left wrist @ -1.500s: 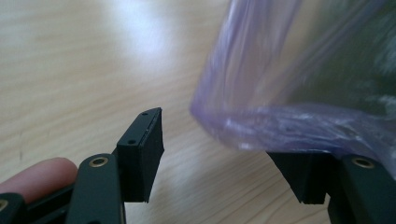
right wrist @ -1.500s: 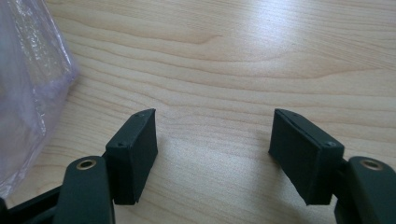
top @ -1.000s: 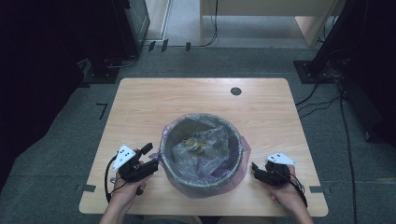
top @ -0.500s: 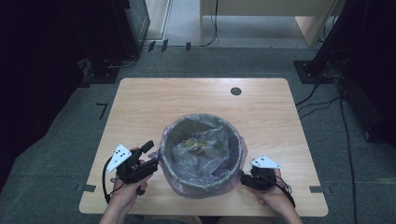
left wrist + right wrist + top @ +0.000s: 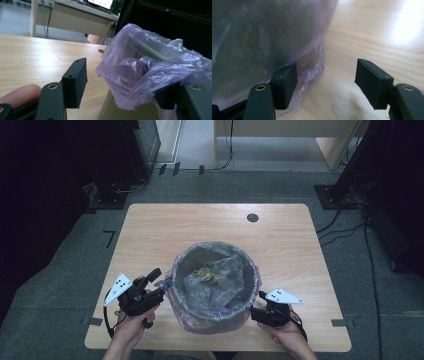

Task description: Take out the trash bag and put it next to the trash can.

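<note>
A round grey bin lined with a thin purple plastic bag stands at the front middle of the wooden table. Yellowish scraps lie inside it. My left gripper is open at the bin's left rim. In the left gripper view a loose fold of the bag hangs between the open jaws of the left gripper and drapes over the right one. My right gripper is open, low at the bin's right side. In the right gripper view the bag's hem touches the left jaw of the right gripper.
A small dark round hole sits in the table near its far edge. Grey carpet, cables and dark stands surround the table. The bin stands close to the table's front edge, between the person's two hands.
The right gripper has moved left and toward the front edge, up against the bin's lower right side. The left gripper has shifted slightly at the bin's left rim.
</note>
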